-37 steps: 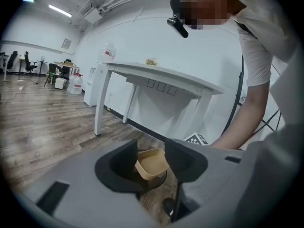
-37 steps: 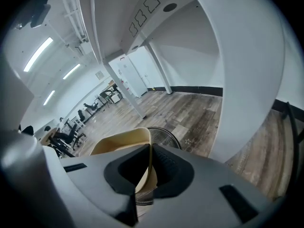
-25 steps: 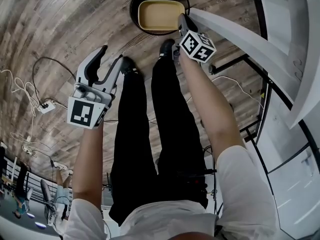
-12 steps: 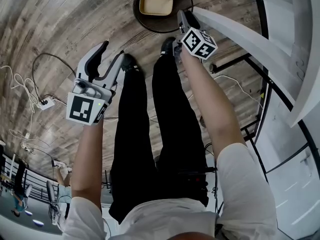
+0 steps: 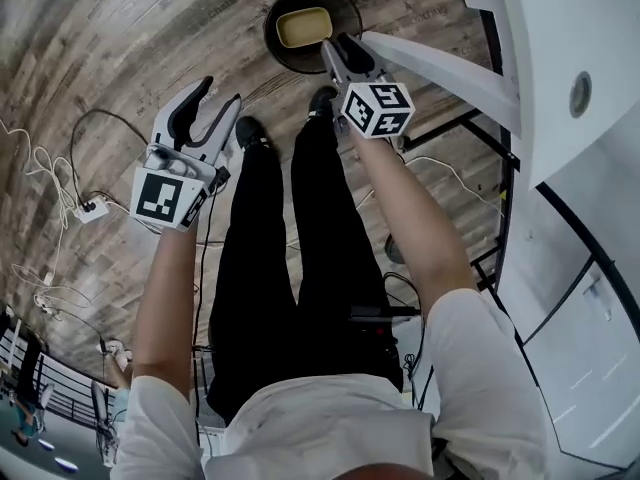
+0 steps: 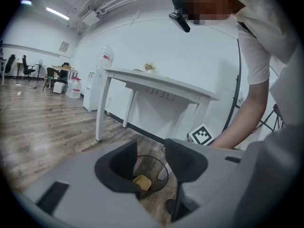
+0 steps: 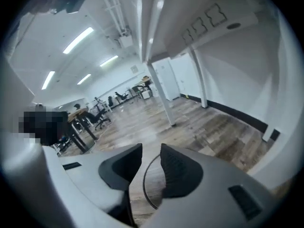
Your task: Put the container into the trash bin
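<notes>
The tan container [image 5: 303,27] lies at the bottom of the round black trash bin [image 5: 285,56]. It sits flat inside the bin's wall and nothing holds it. The bin stands on the wooden floor [image 5: 120,48], just ahead of the person's shoes and beside the near edge of the white table [image 5: 440,63].

The right gripper [image 5: 336,46] hangs over the bin's near rim. Its jaws are opening, and the right gripper view shows only floor and the bin's rim in the gap between them. The left gripper [image 5: 212,103] is off to the side, well apart from the bin, with its jaws spread and empty.

By the look of it the drop is made and the task is in effect done. Nothing seems left except to draw both grippers away from the bin.
</notes>
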`<state>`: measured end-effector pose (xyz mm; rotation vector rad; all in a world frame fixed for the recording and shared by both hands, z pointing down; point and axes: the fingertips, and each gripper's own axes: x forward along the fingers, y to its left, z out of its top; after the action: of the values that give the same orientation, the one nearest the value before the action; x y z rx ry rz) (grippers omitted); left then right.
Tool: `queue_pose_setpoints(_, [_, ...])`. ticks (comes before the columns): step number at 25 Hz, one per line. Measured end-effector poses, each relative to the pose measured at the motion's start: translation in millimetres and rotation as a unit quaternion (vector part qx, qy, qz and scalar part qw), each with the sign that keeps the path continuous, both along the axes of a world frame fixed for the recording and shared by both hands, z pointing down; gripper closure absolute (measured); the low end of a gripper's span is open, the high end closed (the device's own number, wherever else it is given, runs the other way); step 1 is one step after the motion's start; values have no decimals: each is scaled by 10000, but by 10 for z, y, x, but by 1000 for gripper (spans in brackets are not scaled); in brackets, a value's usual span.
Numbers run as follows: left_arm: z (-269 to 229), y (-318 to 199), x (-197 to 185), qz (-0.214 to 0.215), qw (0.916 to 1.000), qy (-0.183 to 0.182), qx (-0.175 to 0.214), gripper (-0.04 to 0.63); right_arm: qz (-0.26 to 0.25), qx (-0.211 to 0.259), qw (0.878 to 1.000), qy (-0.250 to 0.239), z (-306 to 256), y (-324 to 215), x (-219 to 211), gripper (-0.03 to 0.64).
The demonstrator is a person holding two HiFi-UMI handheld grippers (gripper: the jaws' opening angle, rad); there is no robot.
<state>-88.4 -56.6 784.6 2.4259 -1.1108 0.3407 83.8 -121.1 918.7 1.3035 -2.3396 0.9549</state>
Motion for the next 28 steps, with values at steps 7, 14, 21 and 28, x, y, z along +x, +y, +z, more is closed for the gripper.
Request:
queue_pose_setpoints(7, [-1176, -108, -110, -114, 9987, 8, 489, 408, -789, 1175, 9899, -91, -1927, 46, -331, 479])
queue_pose_setpoints(14, [-2635, -254, -348, -397, 9926, 129, 1137, 408, -780, 2209, 9718, -253, -3903, 53, -428, 479])
queue_pose_setpoints(21, [-3968, -232, -500, -500, 9817, 270, 1816, 408, -1069, 3614, 9260, 236, -5719, 182, -270, 479])
queue_pose_setpoints(28, [-5063, -175, -590, -91, 9706, 232, 2394, 408, -867, 4383, 8892, 987, -6914, 390, 56, 479])
